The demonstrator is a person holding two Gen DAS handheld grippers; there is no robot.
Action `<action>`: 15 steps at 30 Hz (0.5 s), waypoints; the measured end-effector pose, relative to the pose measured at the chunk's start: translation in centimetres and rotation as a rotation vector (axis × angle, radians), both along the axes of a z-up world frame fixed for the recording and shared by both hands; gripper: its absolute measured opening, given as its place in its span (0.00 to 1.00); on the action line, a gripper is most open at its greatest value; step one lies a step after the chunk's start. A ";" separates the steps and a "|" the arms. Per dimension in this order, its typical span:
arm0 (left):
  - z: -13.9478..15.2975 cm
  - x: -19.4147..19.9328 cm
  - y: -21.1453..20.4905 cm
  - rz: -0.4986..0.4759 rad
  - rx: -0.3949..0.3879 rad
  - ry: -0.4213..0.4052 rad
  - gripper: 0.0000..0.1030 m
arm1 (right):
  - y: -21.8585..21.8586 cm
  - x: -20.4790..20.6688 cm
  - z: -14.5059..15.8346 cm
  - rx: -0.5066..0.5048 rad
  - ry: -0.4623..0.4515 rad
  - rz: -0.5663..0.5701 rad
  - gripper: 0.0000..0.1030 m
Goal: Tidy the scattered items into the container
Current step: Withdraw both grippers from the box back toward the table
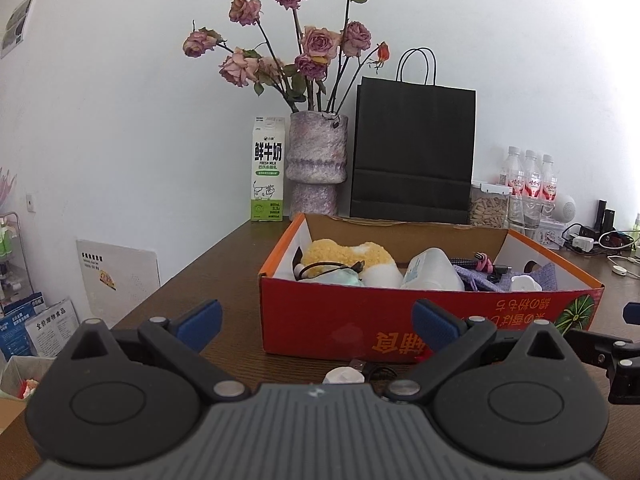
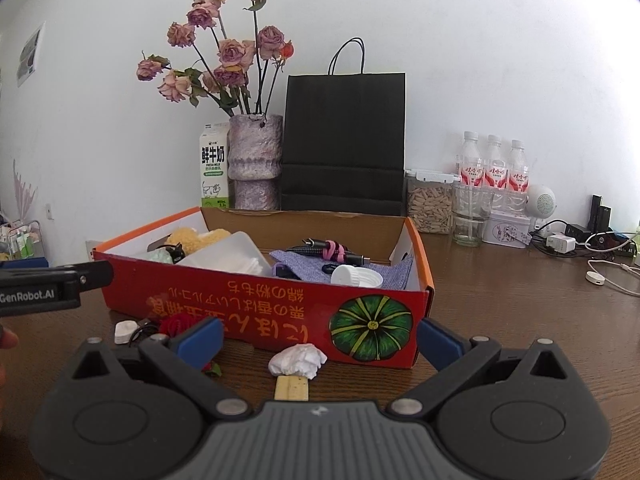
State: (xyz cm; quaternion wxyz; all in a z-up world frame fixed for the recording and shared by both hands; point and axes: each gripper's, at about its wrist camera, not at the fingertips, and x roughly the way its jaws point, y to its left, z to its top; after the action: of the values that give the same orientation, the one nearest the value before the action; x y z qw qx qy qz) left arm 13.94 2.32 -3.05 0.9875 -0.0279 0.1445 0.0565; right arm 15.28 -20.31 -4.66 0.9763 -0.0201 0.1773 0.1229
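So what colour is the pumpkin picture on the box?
Dark green pumpkin picture with yellow-green stripes; right wrist view.

Red box [image 2: 260, 312] with green pumpkin print [image 2: 370, 326] (orange rim), white tissue wad [image 2: 297, 360], brown table [image 2: 520, 320].

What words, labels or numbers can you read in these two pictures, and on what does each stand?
"鲜牛奶" and "FRESH MILK": milk carton.
"GenRobot.AI": left gripper's body, right wrist view.
Yellow Japanese print, upside down: red box; I cannot read it with certainty.
Red labels on the three bottles: too small.
Wall poster and leaflets by the table: blurred.
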 end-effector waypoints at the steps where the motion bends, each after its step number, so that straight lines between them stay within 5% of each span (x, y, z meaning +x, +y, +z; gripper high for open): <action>1: 0.0 0.0 0.1 0.004 -0.001 0.008 1.00 | -0.1 -0.1 -0.1 0.000 0.003 0.002 1.00; 15: -0.5 0.3 0.5 0.034 0.009 0.113 1.00 | 0.4 0.3 -0.7 -0.028 0.112 0.010 1.00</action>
State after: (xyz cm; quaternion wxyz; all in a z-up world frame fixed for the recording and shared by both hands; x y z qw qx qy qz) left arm 14.26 2.78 -3.57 0.9768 -0.0227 0.1992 0.0753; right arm 15.59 -19.91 -5.39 0.9638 -0.0278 0.2331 0.1262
